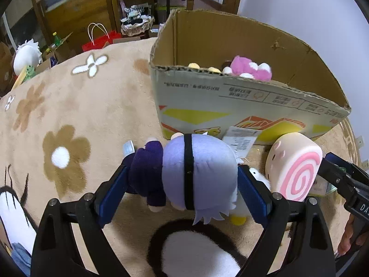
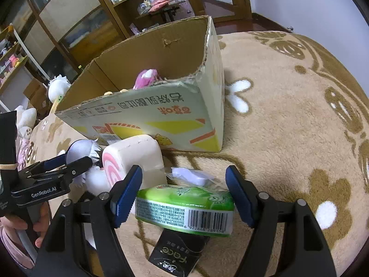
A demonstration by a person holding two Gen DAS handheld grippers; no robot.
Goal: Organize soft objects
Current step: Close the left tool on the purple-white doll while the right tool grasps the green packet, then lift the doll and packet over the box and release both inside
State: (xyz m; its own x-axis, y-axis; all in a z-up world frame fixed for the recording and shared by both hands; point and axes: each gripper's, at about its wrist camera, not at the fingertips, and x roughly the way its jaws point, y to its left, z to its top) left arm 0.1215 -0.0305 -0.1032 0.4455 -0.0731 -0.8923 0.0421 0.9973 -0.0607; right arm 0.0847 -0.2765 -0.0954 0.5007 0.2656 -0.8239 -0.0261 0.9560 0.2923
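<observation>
Grasping doll [image 1: 198, 173] with left gripper [image 1: 184, 189], just before cardboard box [image 1: 230, 106]; right gripper [image 2: 183, 198] released, straddling green tissue pack [image 2: 184, 207].

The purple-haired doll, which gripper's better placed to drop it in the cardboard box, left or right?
Left. The left gripper has its pads around the doll, just in front of the cardboard box. The right gripper straddles a green tissue pack instead.
</observation>
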